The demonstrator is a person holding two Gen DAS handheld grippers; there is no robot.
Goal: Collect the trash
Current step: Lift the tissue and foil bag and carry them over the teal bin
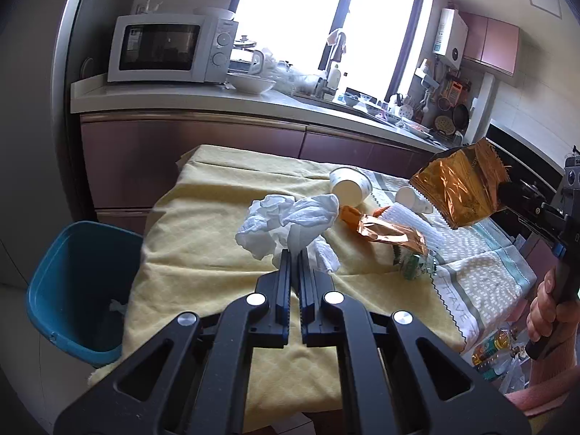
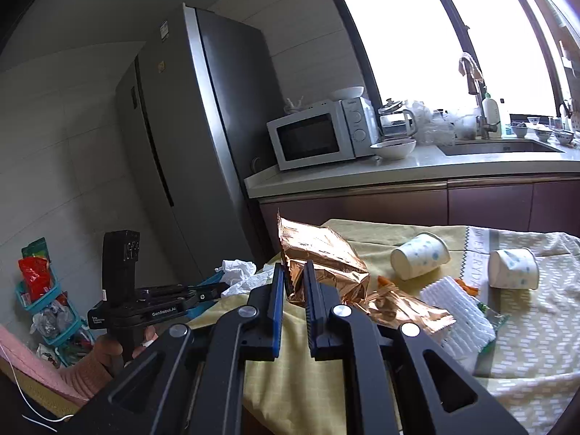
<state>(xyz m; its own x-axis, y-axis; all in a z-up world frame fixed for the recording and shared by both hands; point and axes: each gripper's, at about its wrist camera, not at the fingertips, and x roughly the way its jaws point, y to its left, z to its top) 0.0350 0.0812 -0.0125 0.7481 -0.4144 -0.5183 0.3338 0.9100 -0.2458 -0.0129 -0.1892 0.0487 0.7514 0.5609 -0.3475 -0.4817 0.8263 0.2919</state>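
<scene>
Two grippers: left gripper (image 1: 294,253) pinching one tissue wad (image 1: 286,223), right gripper (image 2: 293,272) pinching one foil bag (image 2: 319,253).

Foil bags: two, the second bag (image 1: 391,233) lying flat just past the left gripper's tips to the right.

Paper cups: two, both tipped over, near cup (image 1: 351,185) beyond the tissue, far cup (image 1: 413,199) right of it.

One white foam net (image 2: 456,311), right of the right gripper.

One green wrapper (image 1: 413,270).

One blue bin (image 1: 72,297), left of the left gripper, below table level.

Cloths on table: two, yellow cloth (image 1: 203,253) and patterned towel (image 1: 482,275).

One microwave (image 1: 170,49).
</scene>
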